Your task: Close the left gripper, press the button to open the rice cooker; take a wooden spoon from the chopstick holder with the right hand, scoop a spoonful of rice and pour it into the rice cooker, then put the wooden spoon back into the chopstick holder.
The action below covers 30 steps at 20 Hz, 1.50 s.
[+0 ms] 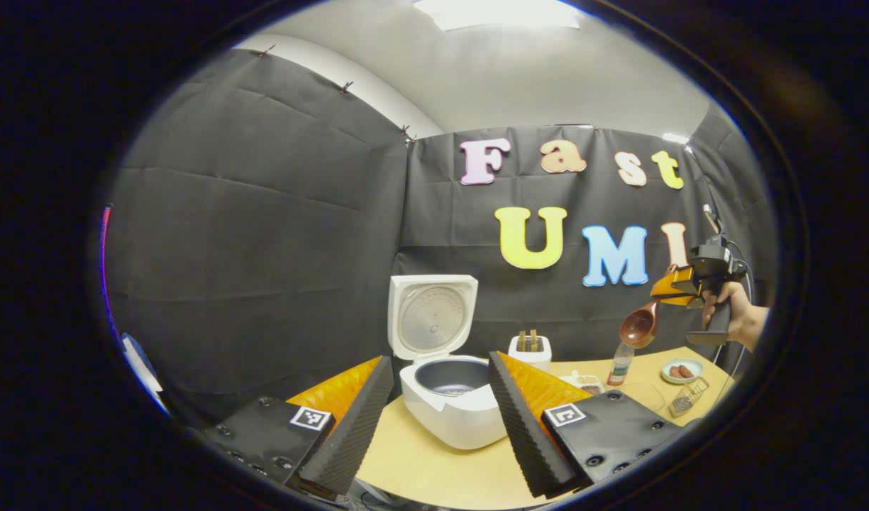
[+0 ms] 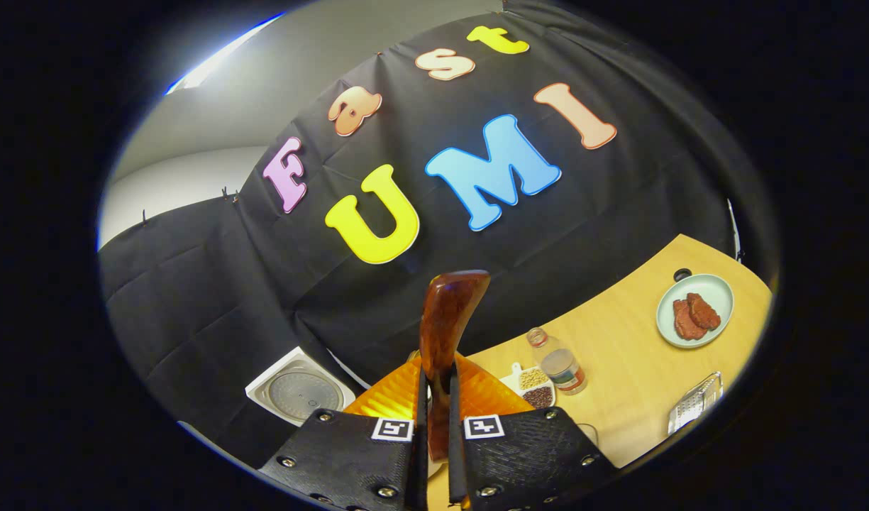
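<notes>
A: Item one, rice cooker [image 1: 454,408]?

B: I log it on the worktop [image 1: 434,468], lid [image 1: 431,314] standing open and upright at the back, dark inner pot [image 1: 451,376] exposed. I cannot make out what lies in the pot. In the right gripper view the lid [image 2: 299,392] shows at lower left, the body hidden behind my fingers.

A: Item two, left hand-held gripper [image 1: 441,419]?

B: Released. Its two fingers stand well apart at the bottom of the left gripper view, the cooker seen between them, nothing touching either.

A: Item three, right hand-held gripper [image 2: 434,433]?

B: Clenched on the wooden spoon [image 2: 445,333]; both fingers press its handle, which rises up out of the gap. In the right gripper view the bowl end is cut off below. From the left gripper view I see that gripper [image 1: 672,287] held aloft at far right by a hand [image 1: 739,316], the spoon [image 1: 640,326] hanging bowl-down above the worktop, well apart from the cooker. Whether the bowl carries rice I cannot tell.

A: Remaining stock?

B: Bottle [image 2: 558,362], upright. Small divided dish [image 2: 533,387] of beans just beside it. Plate [image 2: 718,291] with reddish pieces [image 2: 695,316]. Wire basket [image 2: 695,403] near the worktop edge, partly cut off. A white toaster [image 1: 530,350] behind the cooker, small and blurred. I cannot pick out the chopstick holder with certainty.
</notes>
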Each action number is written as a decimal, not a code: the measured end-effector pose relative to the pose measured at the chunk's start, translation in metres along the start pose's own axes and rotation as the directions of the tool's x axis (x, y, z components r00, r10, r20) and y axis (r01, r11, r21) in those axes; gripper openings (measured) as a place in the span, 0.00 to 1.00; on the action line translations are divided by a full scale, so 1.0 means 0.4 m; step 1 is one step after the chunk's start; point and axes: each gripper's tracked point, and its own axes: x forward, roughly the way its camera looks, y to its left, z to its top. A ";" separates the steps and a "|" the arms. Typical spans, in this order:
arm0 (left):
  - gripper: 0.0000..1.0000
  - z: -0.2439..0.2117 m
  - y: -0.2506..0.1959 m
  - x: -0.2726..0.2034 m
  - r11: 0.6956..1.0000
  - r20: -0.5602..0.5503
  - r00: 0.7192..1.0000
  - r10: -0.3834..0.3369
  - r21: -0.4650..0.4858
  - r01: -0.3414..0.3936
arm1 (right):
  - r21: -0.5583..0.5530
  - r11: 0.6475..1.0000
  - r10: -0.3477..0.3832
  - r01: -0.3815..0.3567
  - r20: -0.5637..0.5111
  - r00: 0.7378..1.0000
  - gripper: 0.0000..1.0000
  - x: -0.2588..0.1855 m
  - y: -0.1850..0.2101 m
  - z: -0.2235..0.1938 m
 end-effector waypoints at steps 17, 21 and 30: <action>0.91 0.068 -0.266 0.047 0.987 0.041 0.987 -0.156 0.033 0.155 | -0.050 0.968 -0.244 0.248 0.078 0.967 0.12 -0.205 -0.414 0.112; 0.94 0.072 -0.303 0.038 0.987 0.042 0.987 -0.155 0.040 0.153 | -0.092 0.946 -0.306 0.311 0.063 0.950 0.12 -0.234 -0.517 0.088; 0.91 0.072 -0.406 -0.006 0.983 0.026 0.986 -0.164 0.083 0.162 | -0.173 0.911 -0.383 0.375 -0.009 0.924 0.12 -0.262 -0.677 -0.006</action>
